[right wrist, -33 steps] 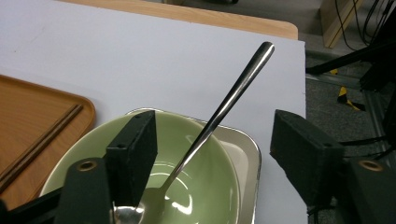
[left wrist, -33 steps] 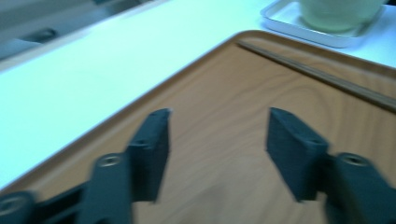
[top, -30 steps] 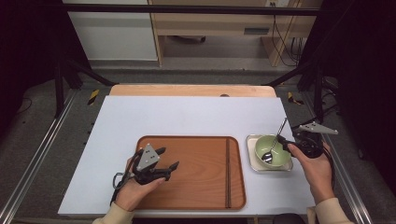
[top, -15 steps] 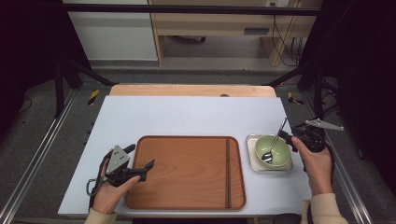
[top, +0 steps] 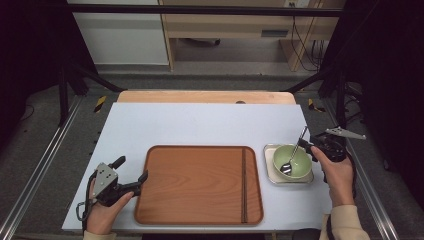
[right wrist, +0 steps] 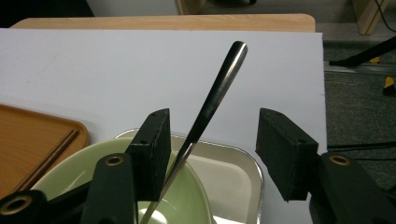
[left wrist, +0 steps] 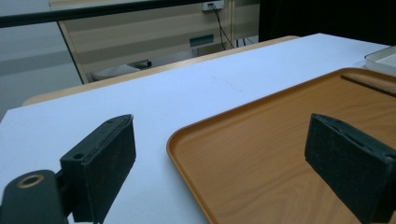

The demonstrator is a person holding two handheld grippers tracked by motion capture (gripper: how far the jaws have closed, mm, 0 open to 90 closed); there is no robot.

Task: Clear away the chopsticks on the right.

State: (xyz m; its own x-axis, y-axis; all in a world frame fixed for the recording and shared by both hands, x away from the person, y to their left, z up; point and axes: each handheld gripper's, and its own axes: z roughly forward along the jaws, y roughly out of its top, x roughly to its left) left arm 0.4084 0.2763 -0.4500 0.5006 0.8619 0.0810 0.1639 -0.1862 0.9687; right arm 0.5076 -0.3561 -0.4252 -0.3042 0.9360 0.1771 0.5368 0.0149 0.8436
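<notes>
1. Two grippers, both with jaws spread wide and holding nothing.
2. Left gripper [top: 131, 176] sits at the wooden tray's [top: 200, 200] near-left corner.
3. Right gripper [right wrist: 212, 151] straddles a metal spoon [top: 294, 152] leaning in a green bowl [top: 300, 167], untouched.
4. Bowl rests in a small metal dish [top: 269, 165] right of the tray.

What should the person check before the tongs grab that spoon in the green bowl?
1. Right tongs open: ok.
2. Spoon handle between the jaws: ok, near one jaw.
3. Spoon resting in the green bowl: ok, leaning on its rim.
4. Bowl seated in the small metal tray: ok.
5. Left tongs open and holding nothing: ok, at the wooden tray corner.
6. Anything in the bowl: cannot tell.
</notes>
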